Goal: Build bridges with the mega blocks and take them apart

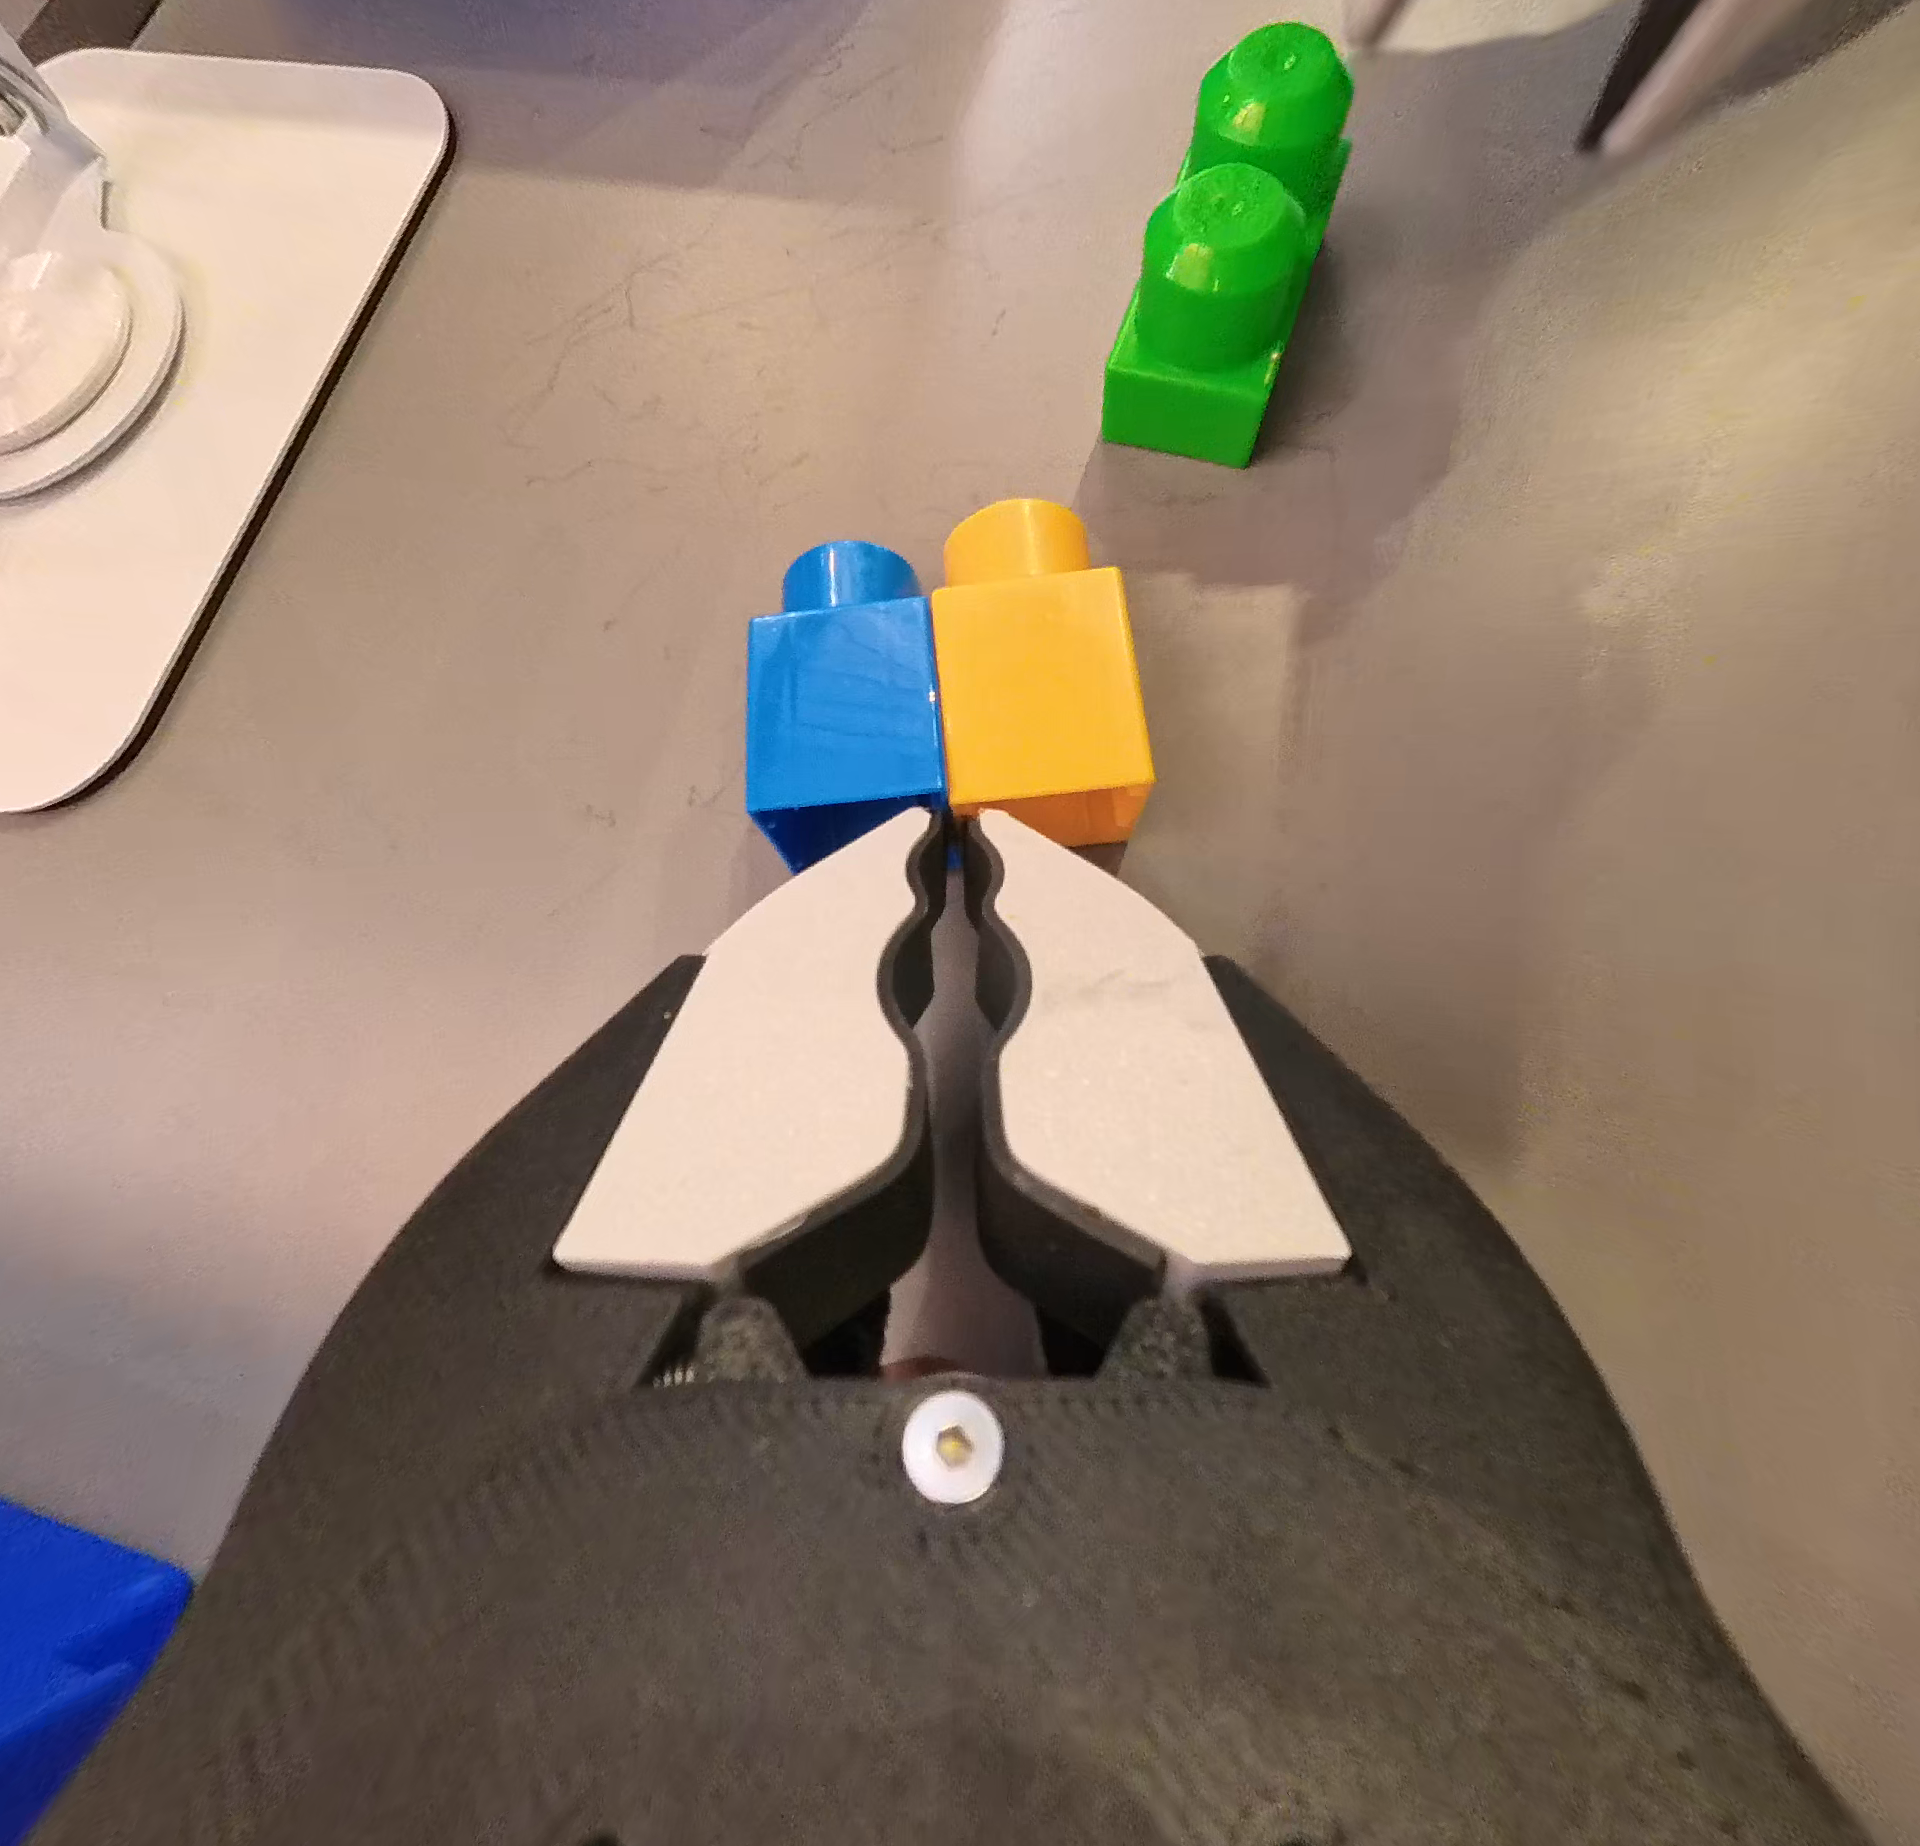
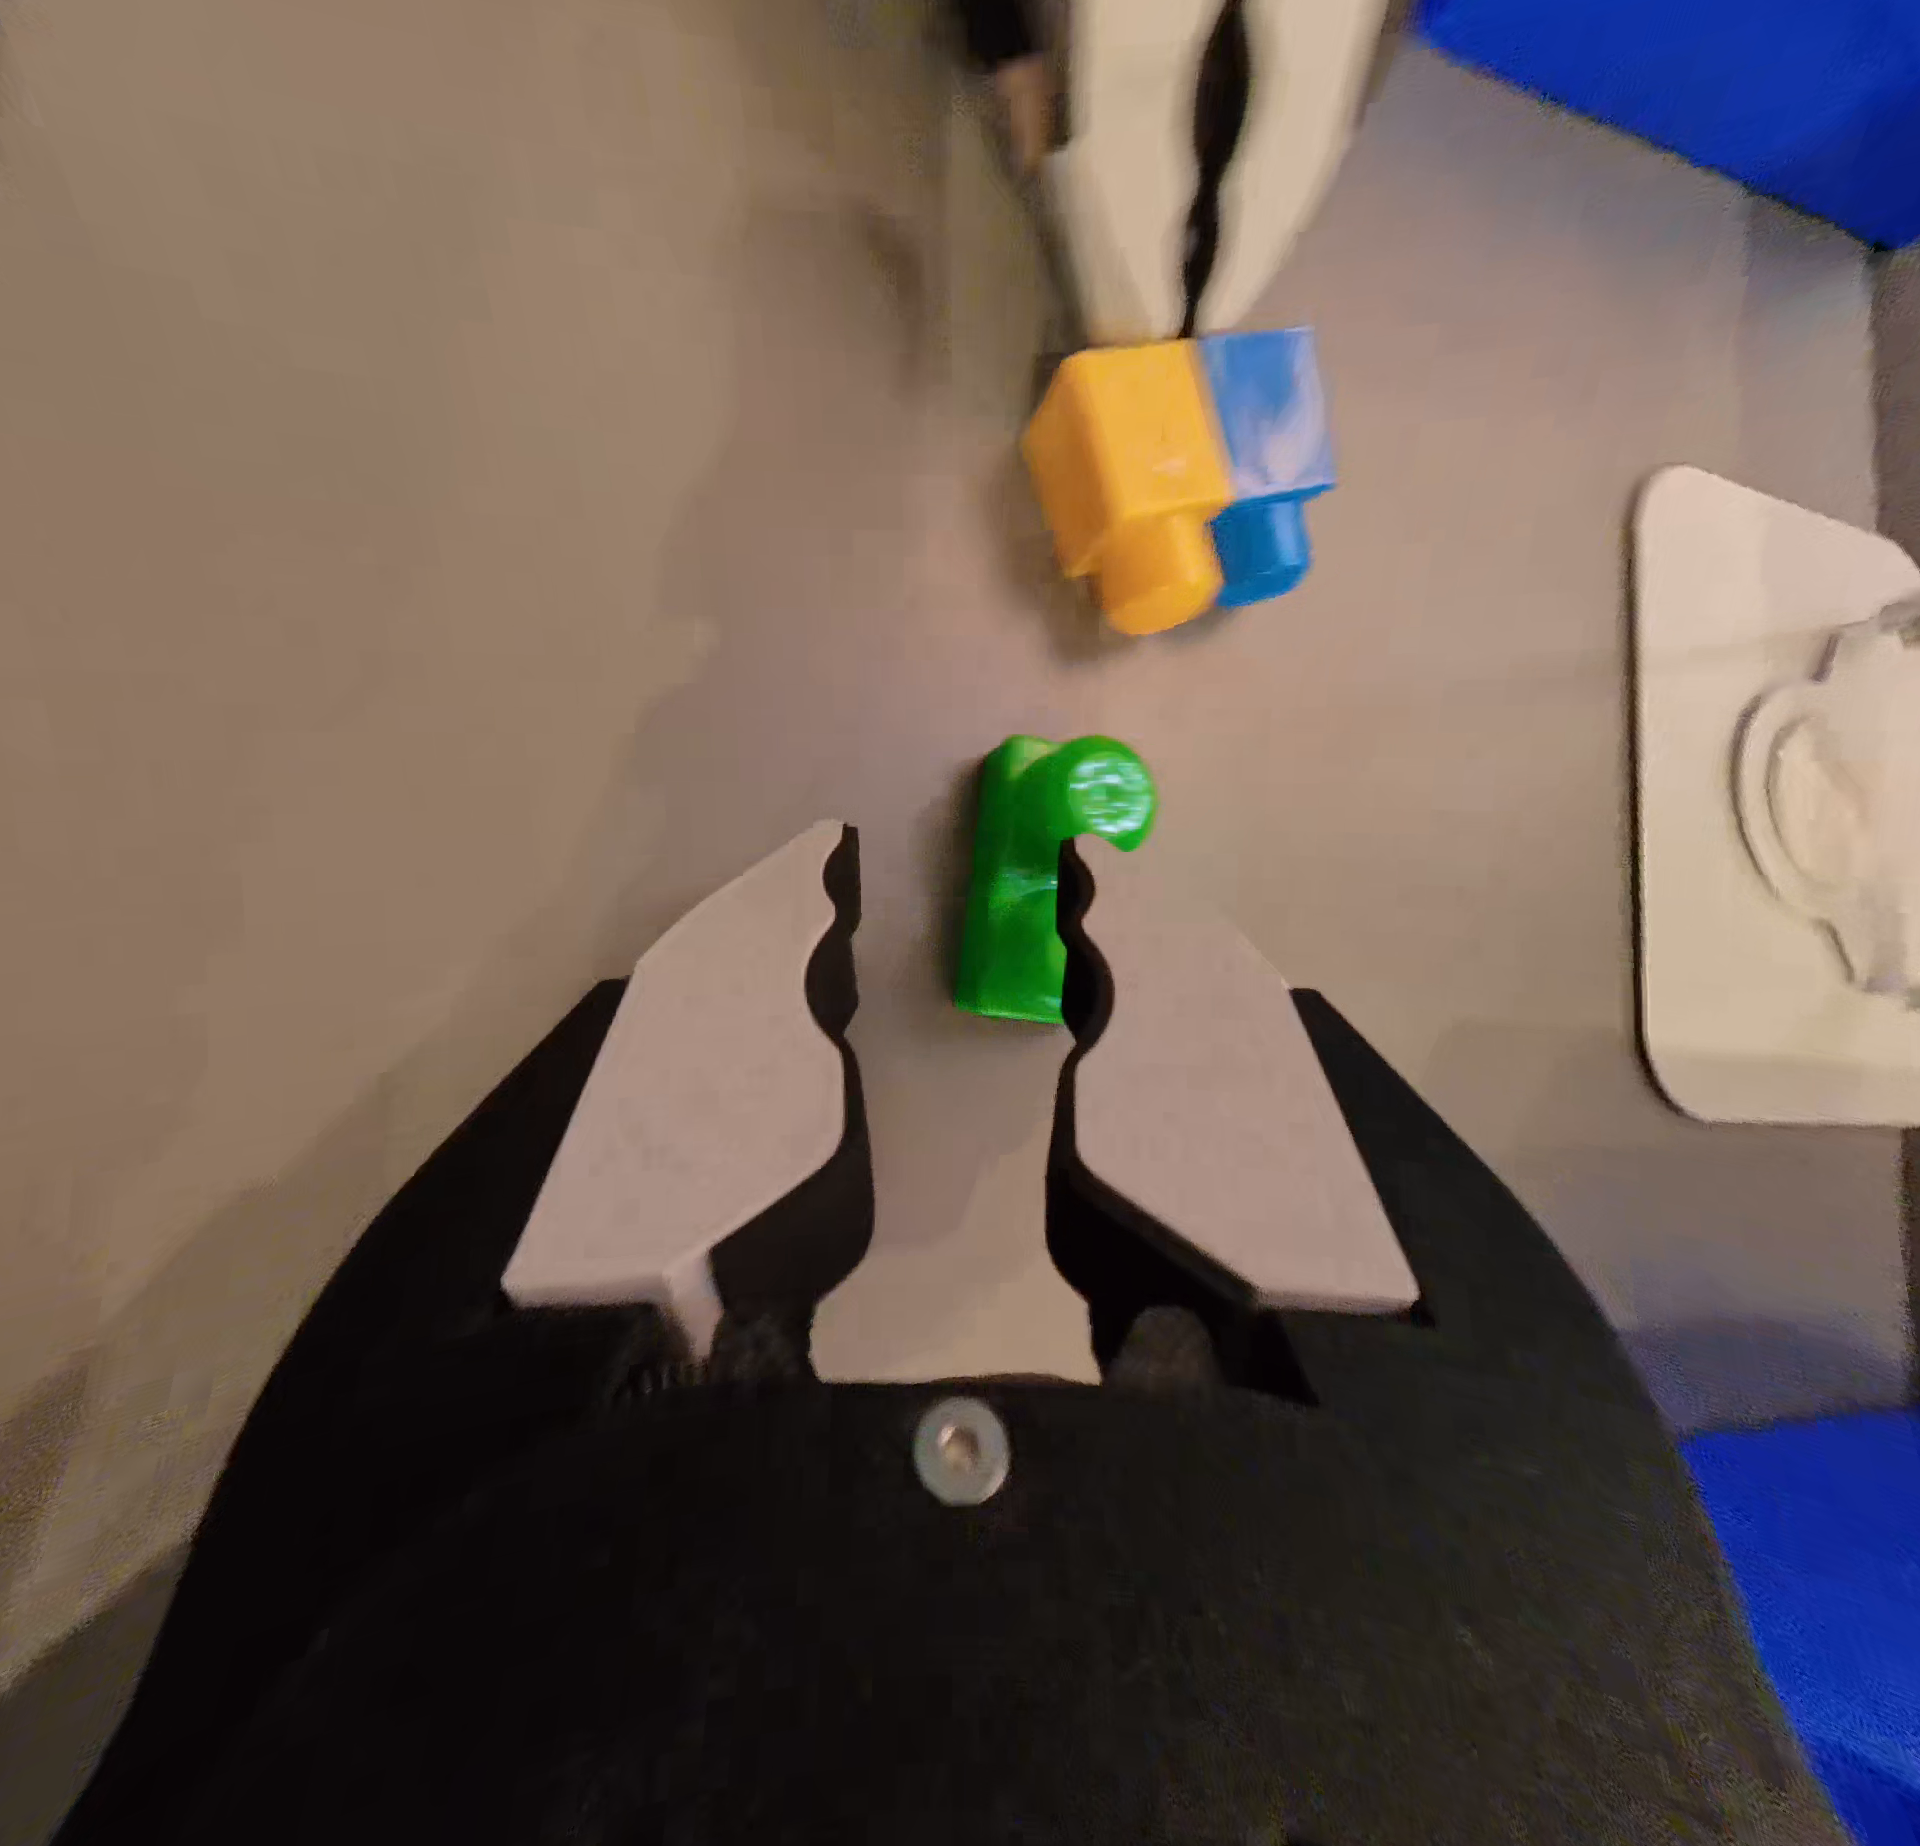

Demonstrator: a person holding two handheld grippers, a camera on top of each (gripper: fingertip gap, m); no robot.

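The green two-stud block (image 2: 1013, 913) sits on the grey counter (image 2: 416, 549) between the fingers of the right gripper (image 2: 961, 923), its long axis running along the fingers, away from the camera. The jaws stand apart: the right finger (image 2: 1195, 1069) lies against, or just beside, the block's studded side, while bare counter shows between the block and the left finger (image 2: 727, 1048), so nothing is pinched yet. To take the block, the jaws would likely need to shift slightly right to centre on it, then close across its short width.

Beyond it, a blue single-stud block (image 1: 842, 716) and an orange single-stud block (image 1: 1039, 695) lie on their sides, touching, studs pointing toward the green block. The left gripper (image 1: 951, 840) has its jaws together, tips at the seam between the two open bases; whether they nip a wall there cannot be told. The right gripper is the nearer one to the green block, well apart from the pair
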